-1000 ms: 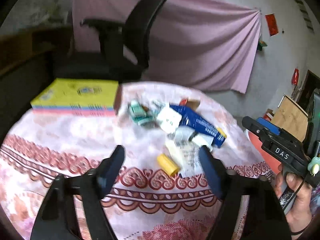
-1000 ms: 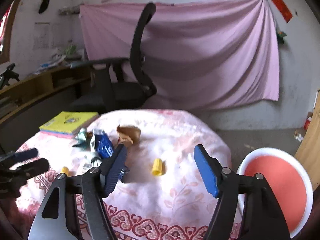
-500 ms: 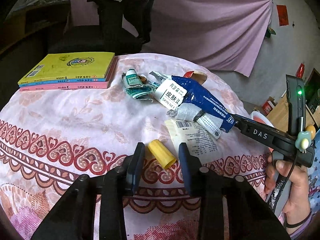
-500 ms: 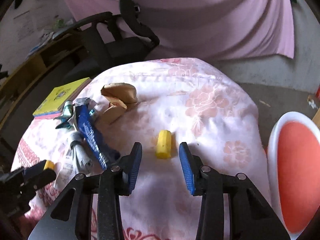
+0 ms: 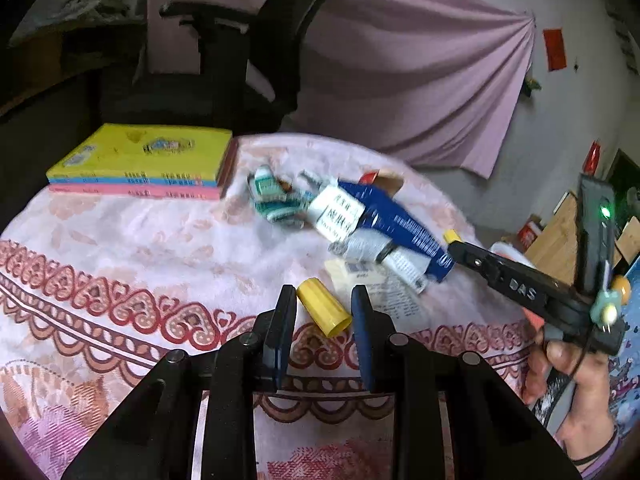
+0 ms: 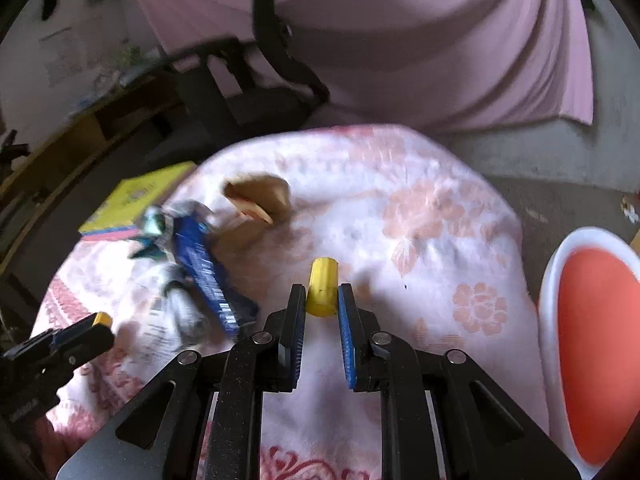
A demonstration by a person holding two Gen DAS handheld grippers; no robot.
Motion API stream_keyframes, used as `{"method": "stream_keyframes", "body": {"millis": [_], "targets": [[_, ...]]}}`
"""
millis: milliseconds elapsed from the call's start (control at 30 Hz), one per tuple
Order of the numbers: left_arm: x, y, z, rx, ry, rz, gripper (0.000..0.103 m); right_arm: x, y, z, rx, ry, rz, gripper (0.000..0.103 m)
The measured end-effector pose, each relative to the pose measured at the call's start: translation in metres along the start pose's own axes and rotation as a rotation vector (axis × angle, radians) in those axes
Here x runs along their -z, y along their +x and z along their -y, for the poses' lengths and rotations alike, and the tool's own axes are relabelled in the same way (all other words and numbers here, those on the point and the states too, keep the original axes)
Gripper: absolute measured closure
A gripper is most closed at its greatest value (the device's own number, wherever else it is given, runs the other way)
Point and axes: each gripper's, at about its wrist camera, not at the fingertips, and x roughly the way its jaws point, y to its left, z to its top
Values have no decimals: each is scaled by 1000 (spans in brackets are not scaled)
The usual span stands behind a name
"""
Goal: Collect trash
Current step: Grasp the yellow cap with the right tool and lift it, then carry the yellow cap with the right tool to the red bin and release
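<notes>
Trash lies on a round table with a pink patterned cloth (image 5: 120, 248). My left gripper (image 5: 323, 300) is shut on a yellow cap (image 5: 323, 312) near the front edge. My right gripper (image 6: 322, 295) is shut on a second yellow cap (image 6: 322, 286) further right on the table; in the left wrist view that gripper (image 5: 456, 245) shows at the right with the cap tip (image 5: 451, 235). Between them lie a blue wrapper (image 5: 400, 224), a teal crumpled packet (image 5: 272, 196), a paper receipt (image 5: 384, 292) and brown torn paper (image 6: 260, 196).
A stack of books with a yellow cover (image 5: 148, 160) lies at the table's back left. A black office chair (image 5: 248, 64) stands behind the table. A white bin with a red inside (image 6: 592, 320) stands on the floor to the right.
Both grippers have closed from wide open onto the two yellow caps. The views lifted and tilted slightly, with motion blur now.
</notes>
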Motion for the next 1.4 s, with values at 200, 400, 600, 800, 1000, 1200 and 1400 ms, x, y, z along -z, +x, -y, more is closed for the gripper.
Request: {"method": "stream_keyframes", "body": {"millis": [200, 400, 600, 800, 1000, 1200, 1400], "targets": [[4, -29, 15, -7, 68, 155, 79, 14, -57, -20, -8, -83, 228, 89], [8, -55, 43, -9, 162, 331, 79, 23, -104, -27, -28, -133, 459, 89], [-6, -78, 82, 16, 284, 481, 79, 27, -132, -20, -25, -130, 585, 89], [-12, -76, 129, 46, 419, 543, 79, 31, -147, -8, 70, -143, 648, 89], [-14, -56, 168, 105, 473, 520, 79, 30, -163, 24, 141, -67, 692, 89], [-21, -36, 207, 174, 497, 459, 79, 29, -172, 64, 203, 48, 687, 89], [-29, -10, 238, 233, 501, 386, 79, 31, -172, 104, 258, 159, 636, 89]]}}
